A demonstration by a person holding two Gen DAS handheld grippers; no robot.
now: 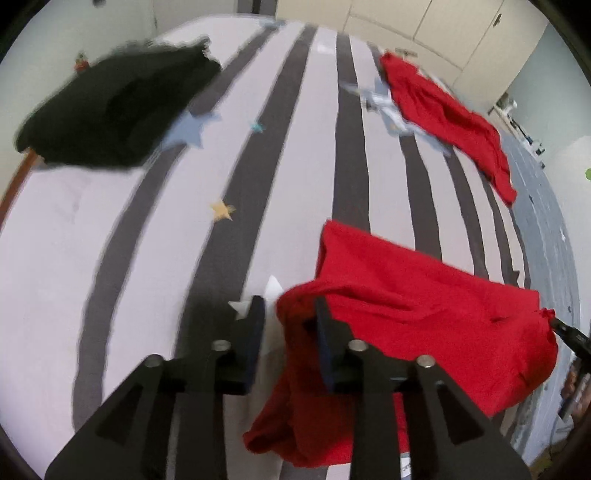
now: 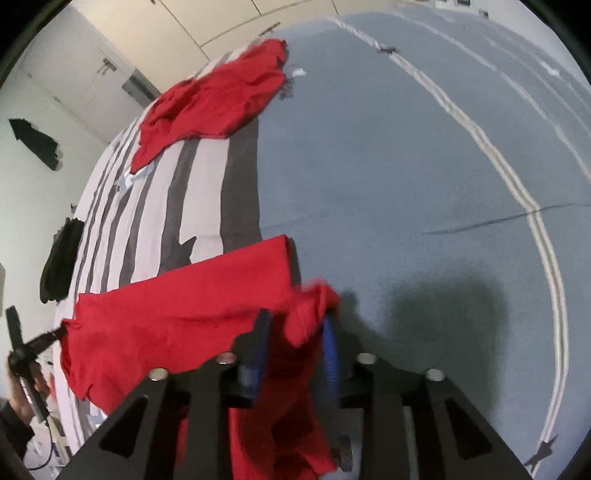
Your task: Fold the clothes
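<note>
1. A striped bedsheet [image 1: 280, 184] with stars meets a blue-grey cover [image 2: 406, 147]; white cupboards [image 1: 424, 26] at twelve o'clock.
2. The red garment [image 1: 424, 314] lies crosswise at the near edge, long axis three to nine o'clock.
3. Left gripper [image 1: 290, 314] parted, cloth draped over one finger, pads not pinching.
4. Right gripper [image 2: 297, 328] parted too, red cloth loose between its fingers.

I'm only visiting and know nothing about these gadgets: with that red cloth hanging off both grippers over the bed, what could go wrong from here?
1. In the left wrist view the red garment drapes over one finger of the left gripper, not between the two, so it might snag there or slide off.
2. In the right wrist view cloth sits between the fingers of the right gripper; whether they pinch it is unclear.
3. It hangs bunched at the striped bedspread's edge, so creases may get folded in.
</note>
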